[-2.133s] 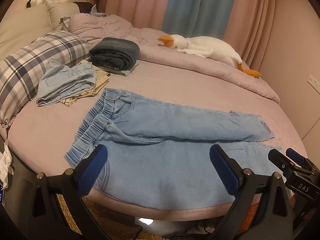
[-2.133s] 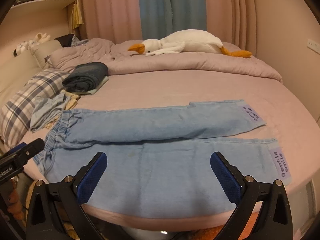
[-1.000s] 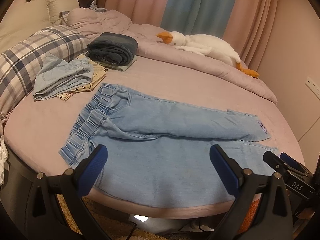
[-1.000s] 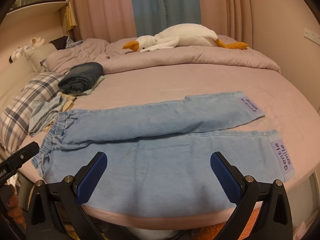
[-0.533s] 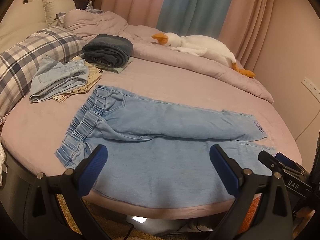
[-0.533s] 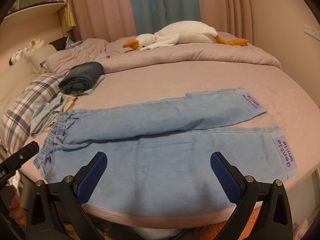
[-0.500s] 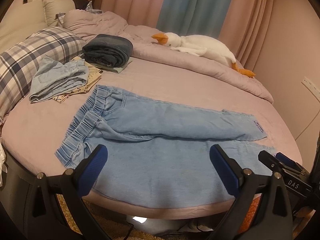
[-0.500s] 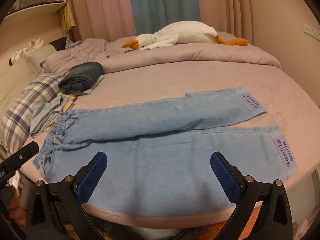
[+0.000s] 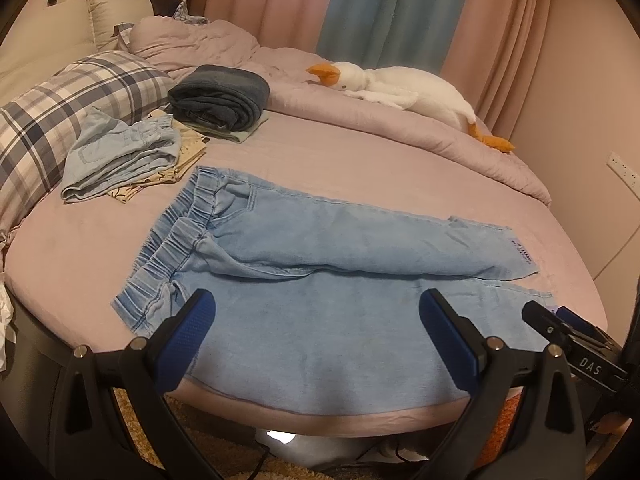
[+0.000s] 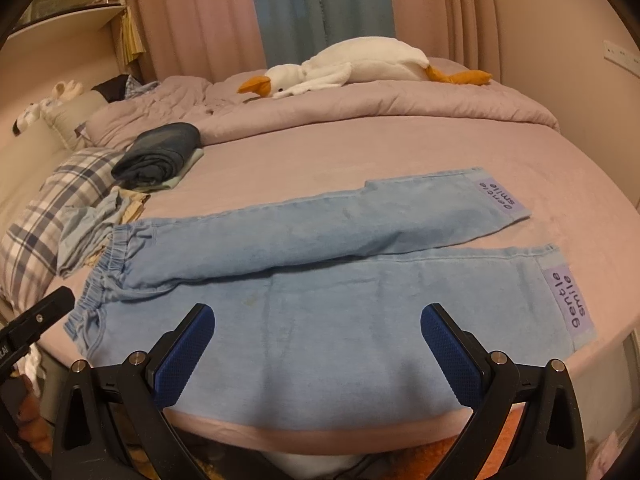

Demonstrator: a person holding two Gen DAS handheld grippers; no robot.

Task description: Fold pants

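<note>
The bed (image 9: 360, 168) is filling both views, and the pants (image 9: 320, 280) are lying flat across its near edge, long axis running left to right: waistband (image 9: 176, 248) at the left, cuffs (image 10: 560, 280) at the right, far leg angling slightly away from the near one. Both claws are hovering just off the near edge, short of the denim. The left claw (image 9: 316, 332) is sitting nearer the waistband, spread wide and holding nothing; the right claw (image 10: 318, 340) is sitting nearer the labelled cuffs, likewise gaping and empty. Compared with two seconds back, the left view is showing the bed from slightly higher and the right claw is tracking a touch rightward; the pants are lying unchanged. Folded clothes (image 9: 216, 100) are waiting far left.
</note>
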